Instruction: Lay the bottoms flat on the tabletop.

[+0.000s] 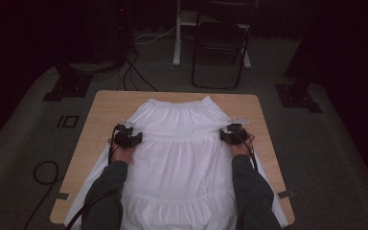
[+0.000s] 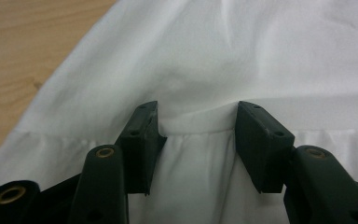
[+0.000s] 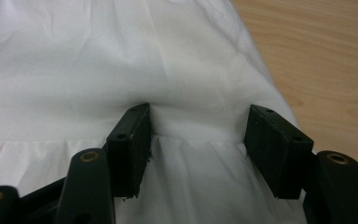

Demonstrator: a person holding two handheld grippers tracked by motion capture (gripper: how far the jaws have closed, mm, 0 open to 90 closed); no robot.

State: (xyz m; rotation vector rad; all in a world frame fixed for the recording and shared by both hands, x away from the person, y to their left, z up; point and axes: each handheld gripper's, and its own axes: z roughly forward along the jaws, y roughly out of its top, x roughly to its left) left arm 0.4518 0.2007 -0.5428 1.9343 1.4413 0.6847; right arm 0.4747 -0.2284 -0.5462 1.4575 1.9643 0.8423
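A white tiered garment (image 1: 182, 148) lies spread flat on the wooden table (image 1: 105, 108), its gathered waistband at the far end. My left gripper (image 1: 125, 130) rests on the garment's left side and my right gripper (image 1: 235, 129) on its right side, level with each other. In the left gripper view the left gripper (image 2: 198, 114) stands open, its jaws wide apart and pressed down on the cloth at a gathered seam (image 2: 196, 133). The right gripper (image 3: 198, 114) stands open the same way over a seam (image 3: 191, 137). The cloth lies flat between the jaws of each, pinched by neither.
Bare wood (image 3: 317, 51) shows beside the garment's right edge and more bare wood (image 2: 23, 46) beside its left edge. A dark folding chair (image 1: 220, 45) stands beyond the table. Cables (image 1: 45, 175) lie on the grey floor at the left. The garment's hem hangs over the near edge.
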